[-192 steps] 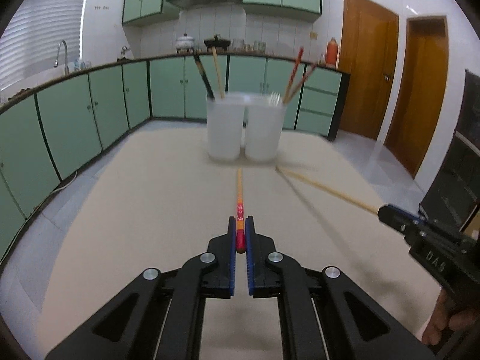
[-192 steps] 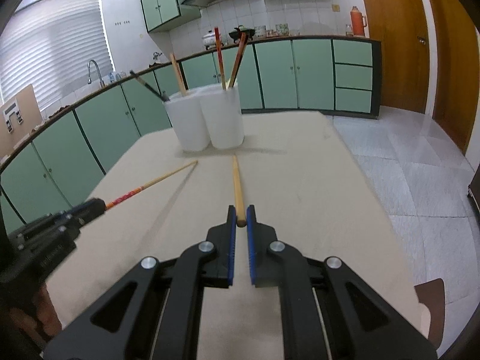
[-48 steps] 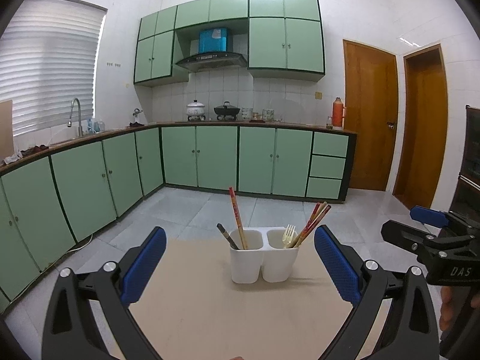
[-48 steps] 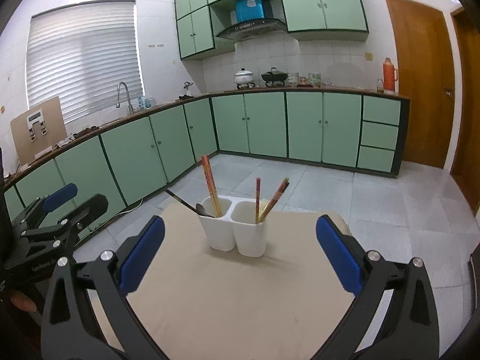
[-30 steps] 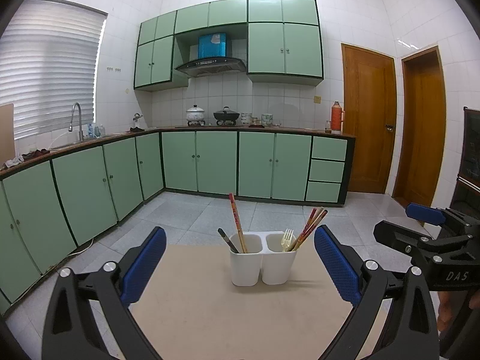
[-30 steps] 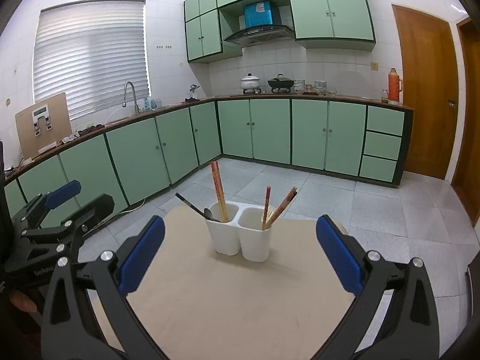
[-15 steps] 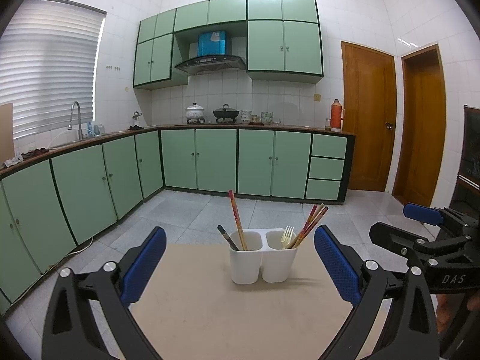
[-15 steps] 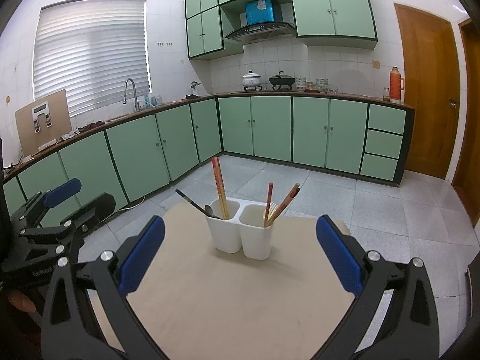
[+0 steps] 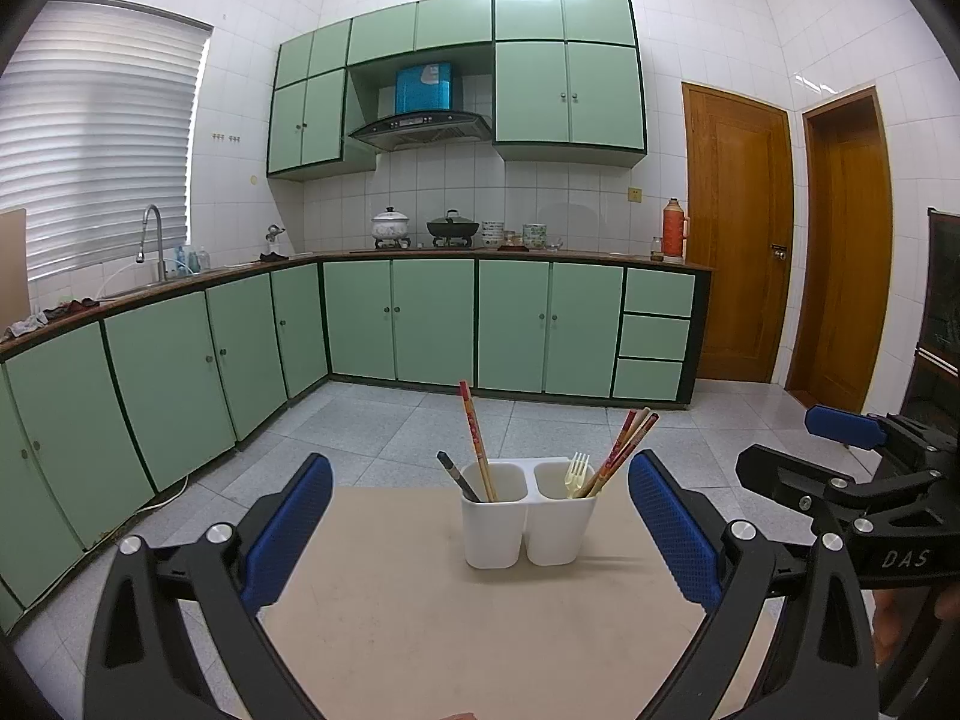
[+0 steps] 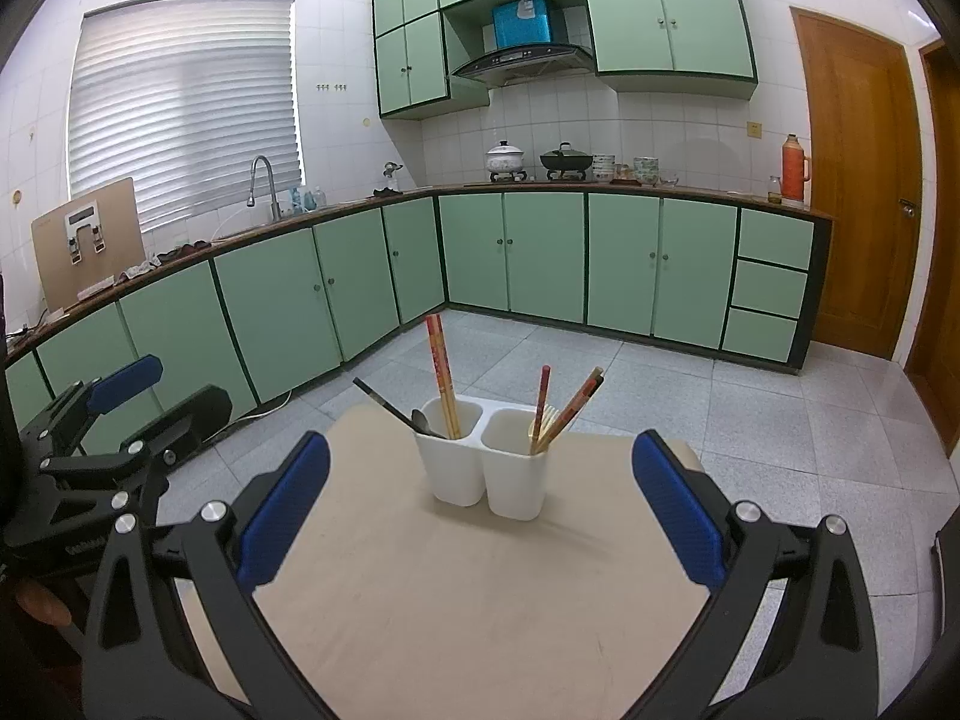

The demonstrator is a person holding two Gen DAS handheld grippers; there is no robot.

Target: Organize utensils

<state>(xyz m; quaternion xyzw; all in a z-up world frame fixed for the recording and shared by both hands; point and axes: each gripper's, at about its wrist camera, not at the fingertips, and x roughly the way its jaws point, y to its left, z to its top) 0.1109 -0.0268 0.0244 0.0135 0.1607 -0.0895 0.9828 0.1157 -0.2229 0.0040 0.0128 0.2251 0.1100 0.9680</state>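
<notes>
Utensil holder (image 9: 528, 510): frame centre, dead ahead of both tongs, chopsticks (image 9: 477, 441) upright. Left gripper (image 9: 480, 531), right gripper (image 10: 480, 516): wide open, empty, seemingly equidistant.

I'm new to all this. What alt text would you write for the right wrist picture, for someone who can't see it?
A white two-cup utensil holder stands on a beige table, holding chopsticks and a dark spoon, framed by the open right gripper. Green kitchen cabinets fill the background.
</notes>
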